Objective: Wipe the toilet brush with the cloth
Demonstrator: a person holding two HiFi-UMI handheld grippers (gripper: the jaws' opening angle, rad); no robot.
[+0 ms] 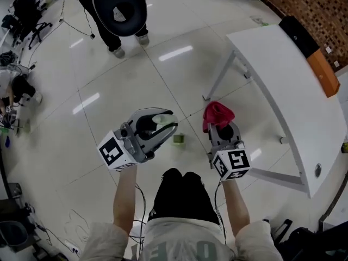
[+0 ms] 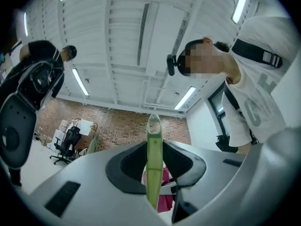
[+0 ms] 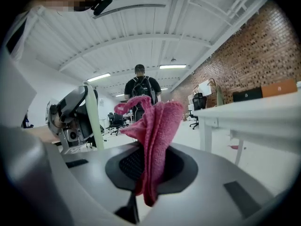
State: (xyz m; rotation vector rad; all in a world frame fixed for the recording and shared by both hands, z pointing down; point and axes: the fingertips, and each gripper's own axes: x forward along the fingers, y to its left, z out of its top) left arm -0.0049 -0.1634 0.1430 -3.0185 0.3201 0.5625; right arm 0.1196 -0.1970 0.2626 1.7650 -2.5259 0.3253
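In the head view my left gripper (image 1: 156, 126) is shut on the pale green handle of the toilet brush (image 1: 163, 119), held above the floor. In the left gripper view the handle (image 2: 153, 149) stands upright between the jaws, and its brush end is hidden. My right gripper (image 1: 221, 130) is shut on a pink cloth (image 1: 217, 113) that bunches up out of the jaws. From the right gripper view the cloth (image 3: 154, 126) rises between the jaws, with the left gripper (image 3: 70, 119) and its green handle (image 3: 94, 119) close at the left. The two grippers are side by side and apart.
A white table (image 1: 293, 86) stands at the right on slanted legs, with a black and an orange box (image 1: 322, 72) at its far edge. A small green object (image 1: 178, 139) lies on the glossy floor between the grippers. Farther off, a person carries an office chair (image 1: 119, 7).
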